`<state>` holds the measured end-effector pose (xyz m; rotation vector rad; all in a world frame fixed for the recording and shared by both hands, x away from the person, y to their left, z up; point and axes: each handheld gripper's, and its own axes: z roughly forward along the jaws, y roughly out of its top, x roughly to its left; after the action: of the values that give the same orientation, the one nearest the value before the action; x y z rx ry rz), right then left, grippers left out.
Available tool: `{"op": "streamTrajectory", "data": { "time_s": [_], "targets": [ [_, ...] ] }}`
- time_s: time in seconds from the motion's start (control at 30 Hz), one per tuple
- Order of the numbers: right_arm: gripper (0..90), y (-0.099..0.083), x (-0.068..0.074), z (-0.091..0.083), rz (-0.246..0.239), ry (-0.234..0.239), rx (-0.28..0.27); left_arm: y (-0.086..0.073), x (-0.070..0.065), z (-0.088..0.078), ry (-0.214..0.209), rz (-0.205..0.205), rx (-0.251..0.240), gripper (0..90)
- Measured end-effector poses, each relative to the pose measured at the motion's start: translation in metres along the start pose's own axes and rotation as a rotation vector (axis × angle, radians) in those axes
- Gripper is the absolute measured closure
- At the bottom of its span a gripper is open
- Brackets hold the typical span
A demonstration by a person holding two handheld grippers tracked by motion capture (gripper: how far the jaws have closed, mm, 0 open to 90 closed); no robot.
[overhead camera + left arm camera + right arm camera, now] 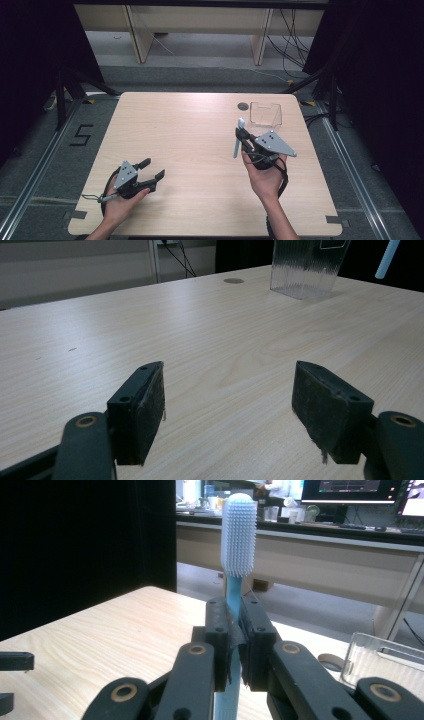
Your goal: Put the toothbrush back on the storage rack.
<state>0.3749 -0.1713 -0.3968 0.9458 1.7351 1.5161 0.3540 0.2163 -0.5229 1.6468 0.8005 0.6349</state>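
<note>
- While the person stands at the near edge, the right hand-held gripper is clenched on a toothbrush, jaws pinching the pale blue handle partway up so the white bristle head stands upright above them.
- Gripped that way, the toothbrush hangs clear of the wooden surface, its lower end pointing down; my guess is it is held vertically so it can be lowered end-first into something.
- That something is probably the clear plastic container near the far right corner, just beyond the right hand-held gripper and open at the top.
- Meanwhile the left hand-held gripper rests low near the front left, well apart from the container, jaws released and wide with nothing between the pads; it seems parked out of the way.
- A small dark round inset sits in the surface just left of the container.
</note>
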Motion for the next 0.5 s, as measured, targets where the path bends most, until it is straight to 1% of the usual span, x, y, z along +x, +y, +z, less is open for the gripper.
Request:
{"op": "streamTrajectory", "data": {
  "time_s": [0.03,0.07,0.1,0.13,0.17,0.2,0.23,0.27,0.33,0.37,0.4,0.43,0.47,0.5],
  "targets": [
    [84.4,0.000,0.000,0.000,0.000,0.000,0.000,0.000,-0.001,-0.001,0.008,-0.018,0.006,28.7],
    [84.4,0.001,-0.001,-0.001,0.002,-0.013,0.012,0.001,0.001,-0.002,0.009,0.000,0.016,28.7],
    [84.4,0.002,-0.003,-0.001,-0.014,-0.025,0.006,0.001,0.001,-0.002,0.010,0.001,0.015,28.6],
    [84.4,0.002,-0.003,-0.002,0.019,-0.020,0.018,0.001,0.001,-0.002,0.011,-0.003,0.014,28.7],
    [84.4,0.003,-0.007,-0.001,-0.023,-0.023,0.000,0.000,0.000,-0.002,0.013,-0.005,0.013,28.7],
    [84.4,0.004,-0.009,-0.001,-0.002,-0.027,0.015,0.000,0.000,-0.002,0.014,-0.010,0.012,28.7],
    [84.4,0.004,-0.009,-0.001,-0.002,-0.027,0.015,0.000,0.000,-0.002,0.014,-0.010,0.012,28.7],
    [84.4,0.004,-0.010,-0.001,-0.014,-0.033,0.001,0.000,0.000,-0.002,0.016,-0.005,0.013,28.7],
    [84.4,0.006,-0.015,-0.002,-0.022,-0.057,-0.004,0.000,0.000,-0.002,0.016,-0.005,0.013,28.8],
    [84.4,0.006,-0.015,-0.002,-0.022,-0.057,-0.004,0.000,0.000,-0.002,0.017,-0.005,0.013,28.8],
    [84.4,0.006,-0.016,-0.002,0.006,-0.049,0.002,0.000,0.000,-0.002,0.017,-0.005,0.013,28.8],
    [84.4,0.007,-0.018,-0.003,-0.017,-0.067,-0.010,0.000,0.000,-0.002,0.017,-0.006,0.013,28.8],
    [84.3,0.007,-0.019,-0.003,-0.005,-0.064,0.001,0.000,0.000,-0.002,0.018,-0.006,0.012,28.8],
    [84.4,0.007,-0.021,-0.003,-0.015,-0.075,-0.006,0.000,0.000,-0.002,0.019,-0.007,0.013,28.8]
  ]
}}
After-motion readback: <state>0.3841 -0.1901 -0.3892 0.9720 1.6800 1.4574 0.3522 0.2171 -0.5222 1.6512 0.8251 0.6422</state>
